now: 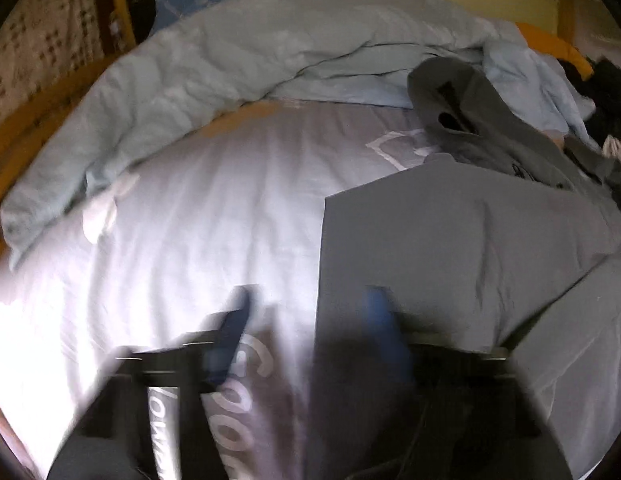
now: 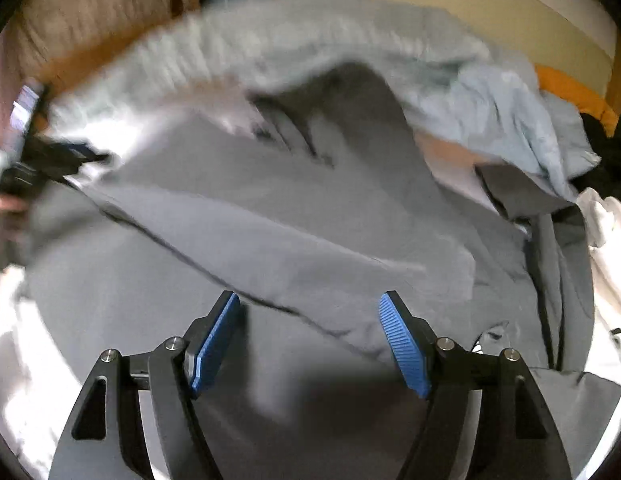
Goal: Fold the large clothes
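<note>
the grey garment – a jacket or hooded top, by the look of it – lies spread on the printed sheet just in front of the bunched pale blue duvet, with its hood end crumpled up against the duvet's near edge and its flat body reaching away from the duvet toward the cameras. the left gripper hangs on the side of the garment away from the duvet, straddling the garment's straight side edge; the picture is smeared, but its two fingers show well apart, so i read it as open with nothing pinched. the right gripper is plainly open too, poised over the broad grey panel, farther from the duvet than the hood, its blue pads clear of the cloth. judging from this, the step in hand is the reach for fresh hold points before a fold, not the fold itself – the garment looks partly flattened, with creases and the hood not yet tidy. the next move likely calls for each gripper to come down on an edge or corner, pinch only the layers meant to travel, and lift evenly so the panel turns over without dragging the sheet.
</note>
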The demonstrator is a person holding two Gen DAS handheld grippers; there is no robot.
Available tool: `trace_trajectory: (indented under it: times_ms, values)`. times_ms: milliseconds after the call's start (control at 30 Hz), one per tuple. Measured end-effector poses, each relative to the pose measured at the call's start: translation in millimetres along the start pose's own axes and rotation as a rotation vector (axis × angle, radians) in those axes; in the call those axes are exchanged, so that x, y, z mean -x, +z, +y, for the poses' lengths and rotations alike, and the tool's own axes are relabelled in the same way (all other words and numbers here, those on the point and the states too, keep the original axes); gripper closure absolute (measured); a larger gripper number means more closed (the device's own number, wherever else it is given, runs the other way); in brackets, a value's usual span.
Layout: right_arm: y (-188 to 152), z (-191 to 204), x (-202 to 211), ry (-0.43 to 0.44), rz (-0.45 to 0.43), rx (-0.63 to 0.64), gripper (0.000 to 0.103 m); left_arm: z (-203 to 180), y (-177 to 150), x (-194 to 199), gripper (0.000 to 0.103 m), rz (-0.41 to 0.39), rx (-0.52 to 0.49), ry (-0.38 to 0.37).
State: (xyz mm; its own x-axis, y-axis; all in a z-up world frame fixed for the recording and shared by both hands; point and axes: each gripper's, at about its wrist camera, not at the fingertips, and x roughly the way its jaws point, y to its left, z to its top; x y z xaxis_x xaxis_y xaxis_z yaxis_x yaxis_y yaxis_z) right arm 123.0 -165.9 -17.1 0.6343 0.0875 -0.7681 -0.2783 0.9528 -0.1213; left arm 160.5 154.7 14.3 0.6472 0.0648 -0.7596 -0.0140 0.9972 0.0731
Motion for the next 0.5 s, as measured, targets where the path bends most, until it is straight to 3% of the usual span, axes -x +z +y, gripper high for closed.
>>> trace_trajectory:
  times_ms: [33, 67, 167, 233, 300, 333, 367, 433, 467, 500]
  values:
    - [1, -2, -2, -0.035, -0.01, -0.01, 0.063, 4, 0, 4, 0.103, -0.029, 0.035, 0.028]
    - [2, -5, -3, -0.044, -0.017, -0.01, 0.07, 8, -1, 13, 0.103, -0.094, 0.061, 0.03]
    - [5, -12, 13, -0.059, -0.109, -0.023, 0.081, 20, -12, 60, 0.103, -0.323, 0.126, -0.031]
    - [3, -10, 39, -0.146, -0.245, 0.029, 0.085, 27, -24, 82, 0.103, -0.439, 0.148, -0.071]
    - [-1, -11, 54, -0.215, -0.325, 0.061, 0.085, 35, -37, 90, 0.103, -0.516, 0.159, -0.078]
    - [0, -14, 51, -0.233, -0.291, 0.062, 0.085, 39, -41, 89, 0.103, -0.53, 0.168, -0.092]
    - [0, -20, 38, -0.217, -0.198, 0.06, 0.085, 42, -44, 85, 0.103, -0.524, 0.178, -0.106]
    - [-3, -33, -5, -0.091, 0.083, 0.062, 0.083, 48, -42, 65, 0.103, -0.466, 0.206, -0.107]
    - [-7, -38, -13, -0.059, 0.133, 0.041, 0.082, 49, -42, 59, 0.103, -0.448, 0.214, -0.118]
    - [-12, -43, -7, -0.034, 0.1, -0.003, 0.081, 50, -39, 52, 0.103, -0.441, 0.215, -0.127]
